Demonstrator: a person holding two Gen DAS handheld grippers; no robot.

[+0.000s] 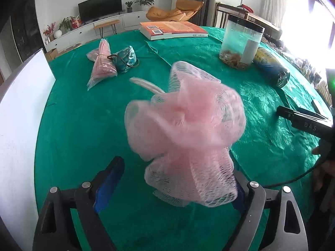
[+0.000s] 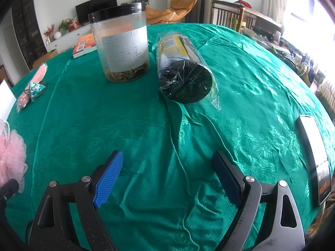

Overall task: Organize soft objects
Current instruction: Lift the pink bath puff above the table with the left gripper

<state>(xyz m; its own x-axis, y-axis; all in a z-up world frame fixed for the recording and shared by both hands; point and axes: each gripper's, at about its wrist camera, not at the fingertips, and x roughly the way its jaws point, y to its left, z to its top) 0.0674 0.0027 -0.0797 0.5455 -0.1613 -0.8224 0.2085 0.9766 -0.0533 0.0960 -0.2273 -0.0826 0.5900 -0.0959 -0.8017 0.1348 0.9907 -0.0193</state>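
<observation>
Scanning from the left, found a white board [image 1: 23,108] at the table edge, then a pink packet [image 1: 102,62] touching a teal pouch [image 1: 125,59] on the green cloth [image 1: 73,125]. Noted the pink mesh puff [image 1: 184,133] blurred at mid-frame, between the wide-spread jaws of the left gripper [image 1: 175,167]; could not tell whether resting or airborne. Saw the left pad [image 1: 108,182] clear of the mesh and the other hidden behind it, so judged nothing gripped. Feared netting snagged on that hidden pad, dragging the puff away on withdrawal. Further right, spotted a jar [image 1: 240,44] beside a wrapped roll [image 1: 272,67]; judged a swung puff able to topple the jar. Found the right gripper [image 2: 167,177] agape, empty, over bare cloth.
</observation>
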